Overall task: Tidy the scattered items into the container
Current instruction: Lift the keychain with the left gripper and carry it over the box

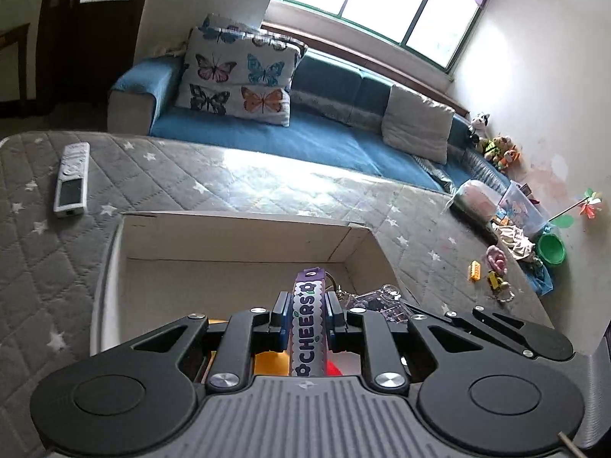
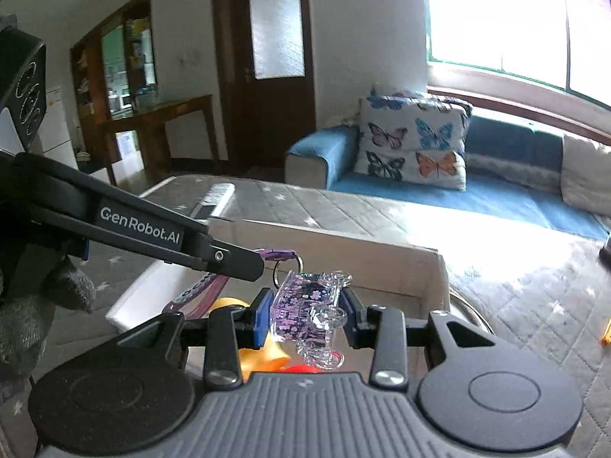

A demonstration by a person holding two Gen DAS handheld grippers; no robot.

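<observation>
My left gripper point(image 1: 307, 305) is shut on a purple strap printed "CHEERS" point(image 1: 308, 328), which has a metal key ring point(image 1: 333, 286) at its far end. It hangs over the open cardboard box point(image 1: 236, 236). My right gripper point(image 2: 308, 315) is shut on a clear hair claw clip with purple flowers point(image 2: 309, 313), also above the box point(image 2: 343, 252). The left gripper point(image 2: 259, 263) reaches in from the left, just beside the clip, with the strap's ring point(image 2: 286, 267) touching or just behind the clip. A yellow toy point(image 2: 263, 355) and something red point(image 2: 305, 368) lie in the box below.
A white remote point(image 1: 70, 179) lies on the quilted star-patterned surface point(image 1: 267, 179) left of the box. Small yellow toys point(image 1: 475, 270), a pink item point(image 1: 496, 259) and a green bowl point(image 1: 550, 248) sit far right. A blue sofa with a butterfly cushion point(image 1: 240, 76) is behind. A gloved hand point(image 2: 38, 305) holds the left gripper.
</observation>
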